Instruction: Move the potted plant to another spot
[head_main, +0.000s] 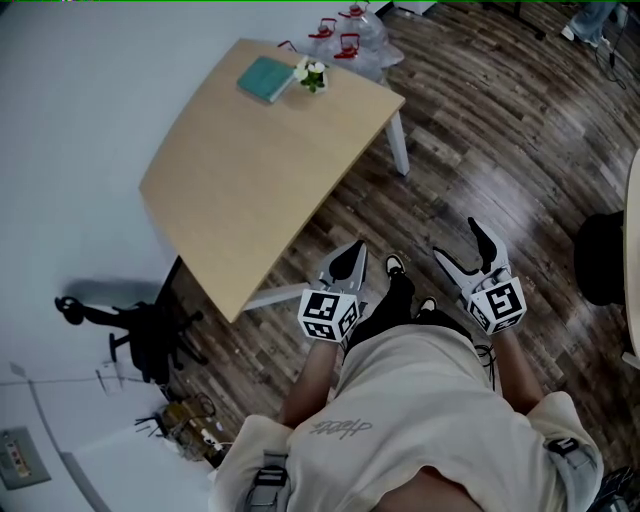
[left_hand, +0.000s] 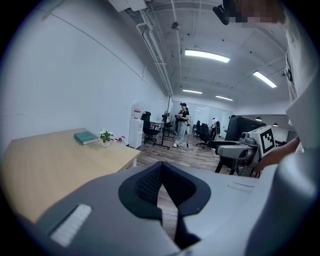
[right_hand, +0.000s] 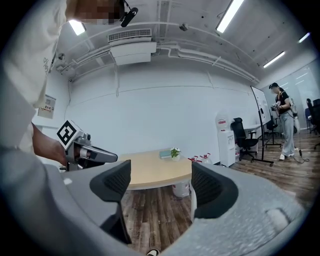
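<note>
- Left gripper view: the left gripper (left_hand: 161, 170) is clenched. Its two dark ribbed pads (left_hand: 145, 184) meet at the tips with nothing caught between them.
- Right gripper view: the right gripper (right_hand: 162, 182) is released. Its pads (right_hand: 116, 182) stand well apart and hold nothing. Through the gap show only the wood floor (right_hand: 155, 220) and the far-off table (right_hand: 150, 172).
- From the head view, both grippers are held low in front of the person's body, over the floor just off the table's near corner, and both point toward the table. Each carries its marker cube (head_main: 328, 313) at the rear, next to the holding hand.
- The person's shoes (head_main: 395, 265) show on the floor between the two grippers.
- The potted plant (head_main: 312, 74), a small white pot with green leaves, stands upright near the table's far end, close to the edge. It is well apart from both grippers.
- A teal book (head_main: 265, 78) lies flat just beside the plant, on its left in the head view. Whether the two touch cannot be told.
- Clear water bottles (head_main: 345, 35) with red caps and handles stand on the floor past that far end of the table.
- A black office chair (head_main: 140, 335) stands by the white wall, to the left of the table's near corner.
- Farther back in the right gripper view, a white water dispenser (right_hand: 225, 140) stands against the wall, with another chair beside it. A second person (right_hand: 285, 120) stands at the right.
</note>
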